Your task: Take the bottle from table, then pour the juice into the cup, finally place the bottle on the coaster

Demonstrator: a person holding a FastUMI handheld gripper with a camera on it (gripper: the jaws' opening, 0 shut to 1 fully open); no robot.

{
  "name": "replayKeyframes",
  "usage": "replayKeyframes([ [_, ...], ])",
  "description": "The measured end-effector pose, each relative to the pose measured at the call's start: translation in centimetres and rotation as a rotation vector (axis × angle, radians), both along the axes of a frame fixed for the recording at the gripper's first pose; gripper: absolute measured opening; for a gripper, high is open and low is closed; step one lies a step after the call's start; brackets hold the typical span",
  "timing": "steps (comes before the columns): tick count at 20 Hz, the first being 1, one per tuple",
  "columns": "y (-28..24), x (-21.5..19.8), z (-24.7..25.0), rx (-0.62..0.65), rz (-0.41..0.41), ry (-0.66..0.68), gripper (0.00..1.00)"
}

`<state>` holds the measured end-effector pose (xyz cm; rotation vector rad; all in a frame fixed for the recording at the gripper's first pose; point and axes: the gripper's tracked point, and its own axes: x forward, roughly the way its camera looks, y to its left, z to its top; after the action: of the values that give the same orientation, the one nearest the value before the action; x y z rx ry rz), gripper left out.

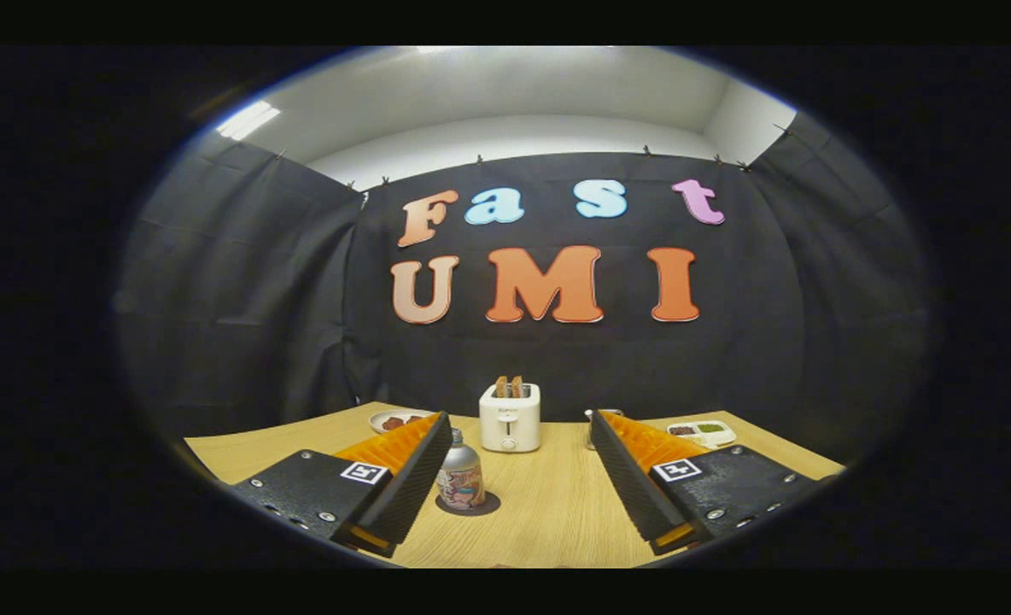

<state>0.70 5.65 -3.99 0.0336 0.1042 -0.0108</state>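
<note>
Low over my table, camera facing the far wall.

It rides on my gripper [521,436], looking forward along both wide-apart fingers, just above the wooden tabletop [548,512], toward the toaster [510,417] at the far edge.

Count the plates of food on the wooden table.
2: a round white plate beyond the left finger, a white rectangular tray beyond the right finger. The open gripper may hide others.

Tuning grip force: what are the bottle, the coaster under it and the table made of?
Bottle: likely metal, silvery shoulder and cap under a printed wrap. Coaster: dark matte disc, material unclear. Table: pale wood-grain top, possibly laminate. The hand-held gripper is open, bottle beside its left finger.
</note>
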Motion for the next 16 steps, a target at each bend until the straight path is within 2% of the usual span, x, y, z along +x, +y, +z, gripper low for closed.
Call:
replayKeyframes([
  [5, -0.3, -0.8, 1.1, -0.004, -0.006, -0.051, 0.97],
  [16, -0.8, -2.6, 3.4, 0.002, -0.010, -0.060, 0.97],
])
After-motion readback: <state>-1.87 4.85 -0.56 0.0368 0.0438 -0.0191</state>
